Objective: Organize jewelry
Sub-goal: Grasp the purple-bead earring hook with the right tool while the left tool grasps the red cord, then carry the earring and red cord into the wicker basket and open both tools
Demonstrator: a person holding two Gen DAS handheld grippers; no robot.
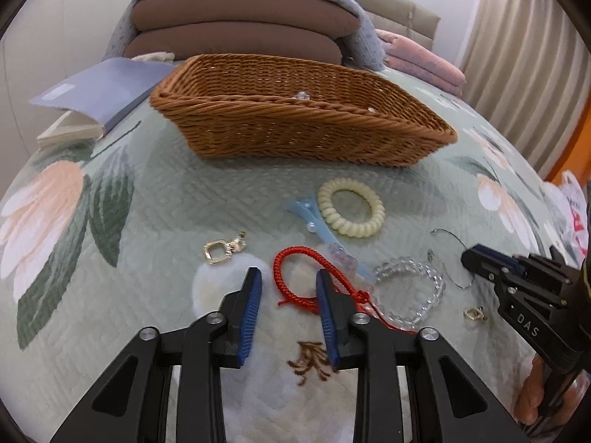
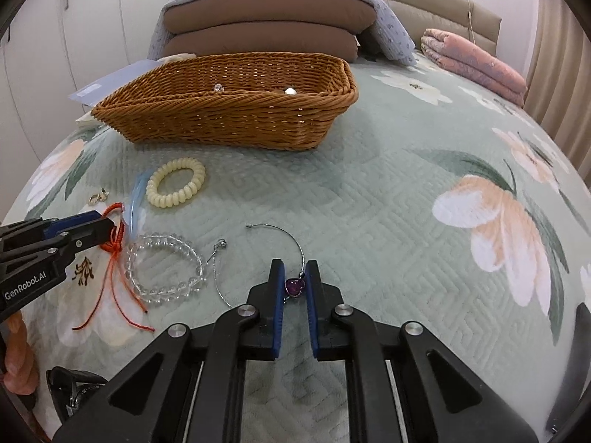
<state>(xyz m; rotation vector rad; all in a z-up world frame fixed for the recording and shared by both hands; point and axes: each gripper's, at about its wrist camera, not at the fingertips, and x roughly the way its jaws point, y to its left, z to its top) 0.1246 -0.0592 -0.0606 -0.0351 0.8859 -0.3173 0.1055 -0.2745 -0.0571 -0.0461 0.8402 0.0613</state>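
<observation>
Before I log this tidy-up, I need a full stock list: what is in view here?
basket: one, brown wicker, far on the bedspread, two small shiny pieces inside
spiral hair tie: one, cream, before the basket
hair clip: one, pale blue, beside the hair tie
cord bracelet: one, red, at the left tool
bead bracelet: one, clear
gold charms: two, apart
wire necklace: one, silver
pendant: one, purple heart
book: one, blue
pillows: two, brown, stacked
blanket: one, pink, folded
left tool: black, blue pads, open
right tool: shut on pendant
</observation>
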